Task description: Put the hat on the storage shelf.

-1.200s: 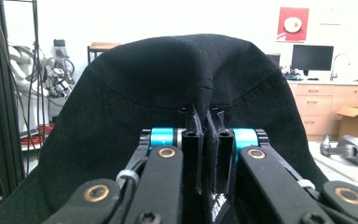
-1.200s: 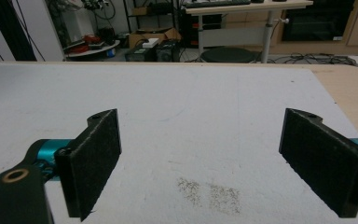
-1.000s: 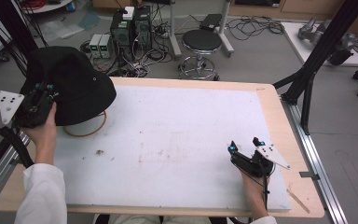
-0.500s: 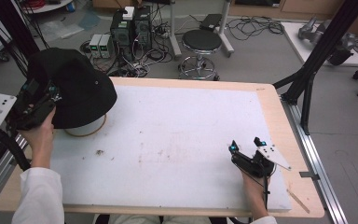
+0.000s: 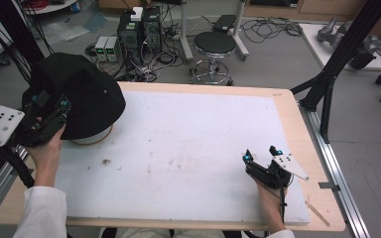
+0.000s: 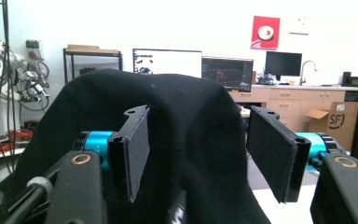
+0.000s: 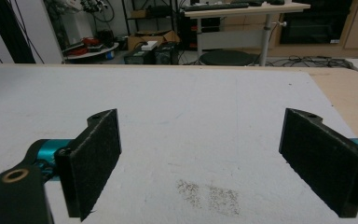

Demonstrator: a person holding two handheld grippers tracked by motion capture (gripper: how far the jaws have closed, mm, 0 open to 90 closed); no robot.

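A black hat (image 5: 87, 91) sits over a round white stand (image 5: 95, 138) at the table's far left corner. My left gripper (image 5: 54, 100) is at the hat's left side. Its jaws have just been opening, and in the left gripper view the hat's cloth (image 6: 191, 112) hangs between the two wide-apart pads (image 6: 133, 156) without being pressed. My right gripper (image 5: 260, 153) rests on the white mat (image 5: 188, 134) near the front right. It is open, with bare mat between its pads (image 7: 95, 158).
The white mat covers a wooden table (image 5: 305, 129) whose right strip is bare wood. A few dark specks (image 5: 105, 161) lie on the mat. Beyond the far edge stand a stool (image 5: 214, 47) and computer boxes (image 5: 139, 27). A black frame post (image 5: 335, 64) rises at the right.
The left gripper's jaws have opened off the hat and the hand has shifted slightly toward the left. The hat stays on its stand. The right gripper has not moved.
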